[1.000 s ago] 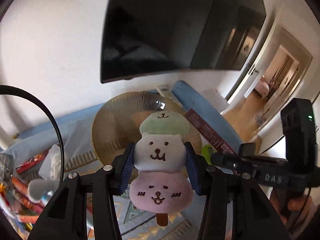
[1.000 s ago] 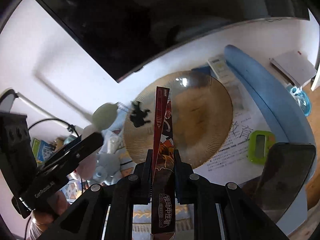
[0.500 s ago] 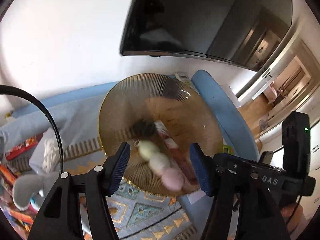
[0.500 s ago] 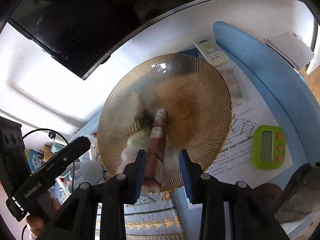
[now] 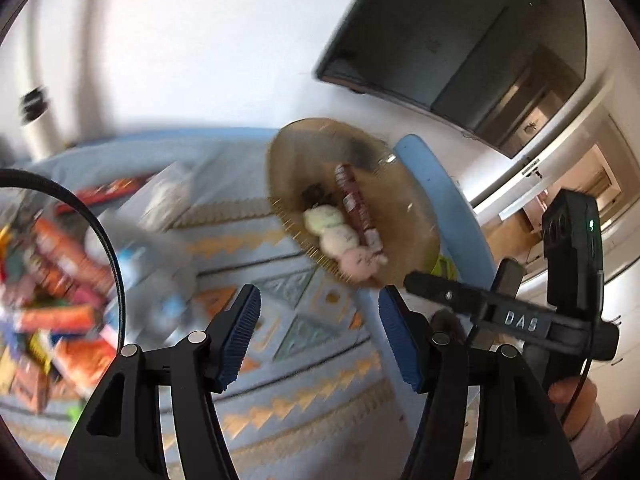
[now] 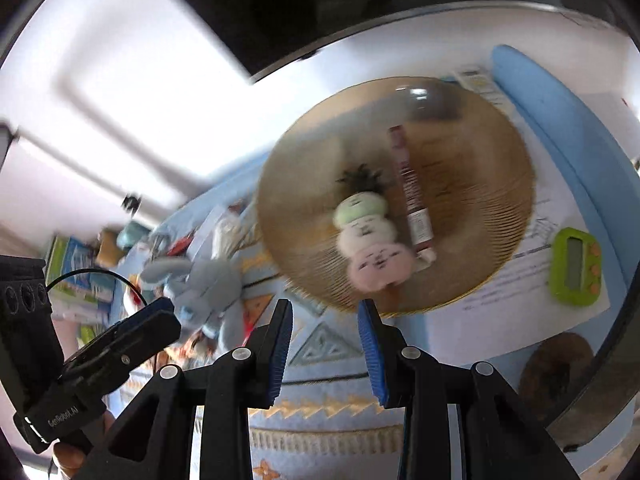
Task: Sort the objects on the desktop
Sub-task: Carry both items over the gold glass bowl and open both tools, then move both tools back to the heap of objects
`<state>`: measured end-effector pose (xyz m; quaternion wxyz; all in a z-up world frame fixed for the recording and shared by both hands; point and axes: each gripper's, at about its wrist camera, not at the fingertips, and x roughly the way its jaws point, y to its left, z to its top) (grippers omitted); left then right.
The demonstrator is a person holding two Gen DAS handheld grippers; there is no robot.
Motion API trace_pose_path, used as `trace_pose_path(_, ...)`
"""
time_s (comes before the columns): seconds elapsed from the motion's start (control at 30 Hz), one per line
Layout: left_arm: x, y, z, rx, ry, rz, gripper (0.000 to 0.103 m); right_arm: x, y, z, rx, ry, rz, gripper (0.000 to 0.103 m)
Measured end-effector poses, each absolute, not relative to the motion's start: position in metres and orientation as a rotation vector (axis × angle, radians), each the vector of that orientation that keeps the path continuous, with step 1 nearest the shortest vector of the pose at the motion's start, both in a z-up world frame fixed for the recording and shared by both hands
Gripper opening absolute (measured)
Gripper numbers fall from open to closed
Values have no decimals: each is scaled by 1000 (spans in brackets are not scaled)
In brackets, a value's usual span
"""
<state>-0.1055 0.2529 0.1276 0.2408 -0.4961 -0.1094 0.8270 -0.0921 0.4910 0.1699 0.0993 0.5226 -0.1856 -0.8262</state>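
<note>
A ribbed amber glass plate (image 5: 304, 152) (image 6: 480, 168) rests on the patterned blue cloth. Inside it lies a plush skewer of a green, a white and a pink face (image 5: 340, 236) (image 6: 368, 236). A long red packet (image 5: 356, 208) (image 6: 412, 196) lies alongside the plush, and a small black spiky thing (image 6: 360, 178) sits just beyond it. My left gripper (image 5: 319, 300) hangs open and empty, short of the plate's near rim. In the right wrist view, my right gripper (image 6: 326, 312) is also open and empty, just before the same rim.
Colourful snack packets (image 5: 48, 312) are heaped at the left, with a grey plush animal (image 6: 200, 280) nearby. A green timer (image 6: 574, 266) lies on a printed sheet (image 6: 532, 280) right of the plate. A remote (image 6: 480, 84) lies behind the plate. A dark screen hangs on the wall.
The left gripper let go of the plush and the right let go of the red packet; both now lie in the plate. Both grippers drew back, and the left swung leftward.
</note>
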Motion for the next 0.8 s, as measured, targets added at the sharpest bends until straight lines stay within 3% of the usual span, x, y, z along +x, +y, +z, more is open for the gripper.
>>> trace_pose_path(0.1,-89,214,123,-1411,-360,2303,60,-86,469,167,1541,-558,-2406,33)
trace_pose_path(0.33,-58,102,107,-1512,-570,2432,60,-73,424,143,1571,-784,-2307,34)
trace_pose_path(0.4,-48,68,101,-1519,-674,2434,60,-69,408,136,1585,-837,-2274,40)
trace_pose_path(0.47,-43,42,93,-1535,-787,2407,60,-65,393,128,1597,-912,-2224,62)
trace_pose_path(0.5,-39,25,85,-1547,-858,2390,62,-63,386,125,1602,-948,-2198,68)
trace_pose_path(0.53,-37,13,80,-1555,-904,2385,72,-61,379,122,1611,-975,-2178,69)
trace_pose_path(0.57,-33,-2,75,-1560,-960,2385,74,-59,370,118,1628,-984,-2159,69)
trace_pose_path(0.8,-36,-68,57,-1582,-1064,2397,74,-52,319,109,1695,-926,-2101,69)
